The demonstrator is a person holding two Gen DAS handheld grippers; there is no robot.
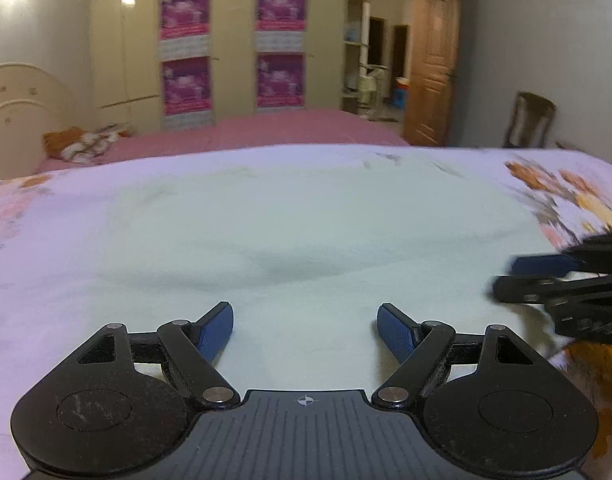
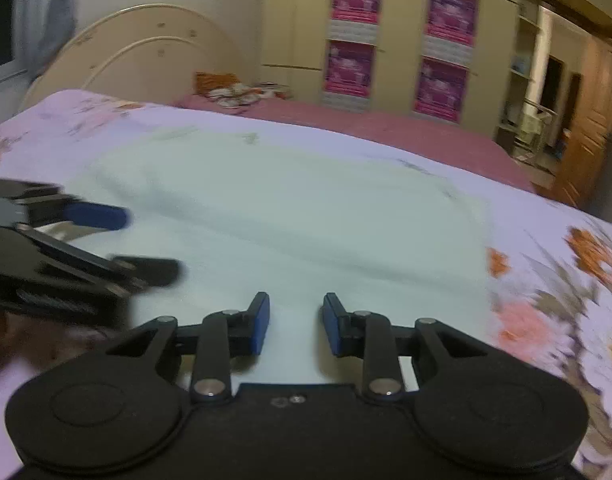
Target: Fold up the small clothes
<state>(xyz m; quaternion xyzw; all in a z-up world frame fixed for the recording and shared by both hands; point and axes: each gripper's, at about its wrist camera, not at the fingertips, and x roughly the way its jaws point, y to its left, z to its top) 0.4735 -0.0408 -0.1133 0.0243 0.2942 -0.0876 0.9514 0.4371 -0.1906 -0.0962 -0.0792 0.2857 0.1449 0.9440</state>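
Note:
A pale mint-white garment (image 1: 290, 224) lies spread flat on the floral bedsheet (image 1: 566, 188); it also shows in the right wrist view (image 2: 290, 208). My left gripper (image 1: 305, 330) hovers over the garment's near part, jaws wide open and empty. My right gripper (image 2: 296, 322) is open with a narrower gap, over the garment's near edge, holding nothing. Each gripper shows in the other's view: the right one (image 1: 506, 276) at the right edge, the left one (image 2: 150, 240) at the left edge. A soft crease runs across the garment.
The floral sheet (image 2: 546, 300) covers the near bed. A pink bed (image 1: 266, 130) with a crumpled orange-white cloth (image 1: 82, 142) lies behind, with a cream headboard (image 2: 146, 56). A wardrobe with magenta posters (image 1: 234, 44), an open wooden door (image 1: 430, 68) and a chair (image 1: 530, 118) stand beyond.

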